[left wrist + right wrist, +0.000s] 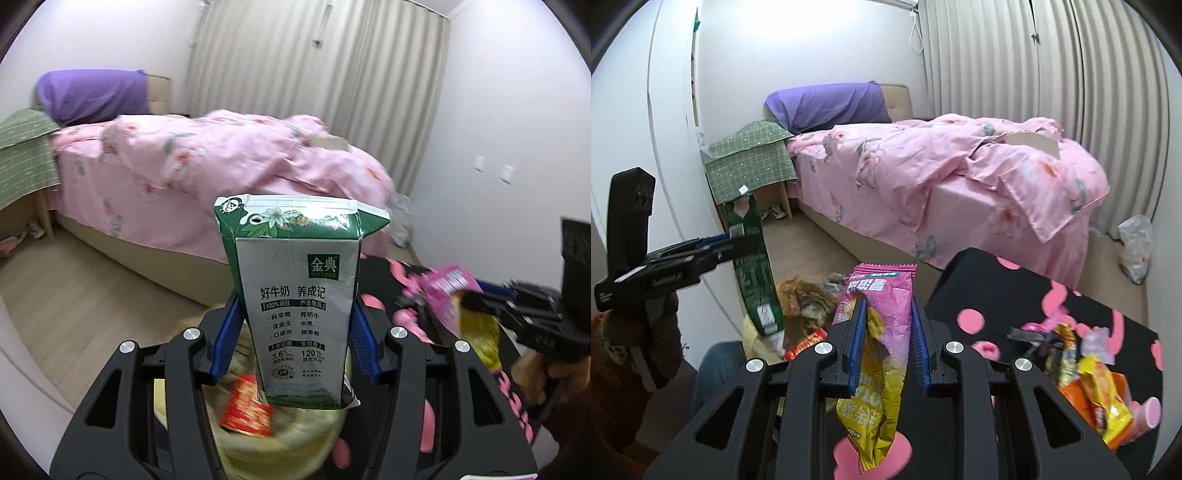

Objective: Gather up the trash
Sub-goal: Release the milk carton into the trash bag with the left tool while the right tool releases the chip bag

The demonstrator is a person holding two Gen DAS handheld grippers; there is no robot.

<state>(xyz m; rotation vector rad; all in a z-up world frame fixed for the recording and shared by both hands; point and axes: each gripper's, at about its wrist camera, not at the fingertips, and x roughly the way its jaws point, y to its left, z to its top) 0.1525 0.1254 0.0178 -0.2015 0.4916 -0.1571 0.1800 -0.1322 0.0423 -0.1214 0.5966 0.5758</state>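
Note:
My left gripper (295, 317) is shut on a green and white milk carton (295, 280) and holds it upright over a yellow-lined trash bin (280, 443) with a red wrapper (247, 410) inside. The carton (753, 266) and the left gripper (738, 243) also show in the right wrist view, above the bin (798, 314). My right gripper (888, 325) is shut on a pink and yellow snack wrapper (882, 354) above the black table with pink dots (997, 288). That wrapper (454, 299) and the right gripper (476, 302) show in the left wrist view too.
More wrappers, orange and yellow (1097, 391), lie on the table's right part. A bed with a pink floral quilt (942, 177) stands behind. A clear plastic bag (1136, 247) lies on the floor by the curtain. A nightstand under green cloth (750, 162) stands beside the bed.

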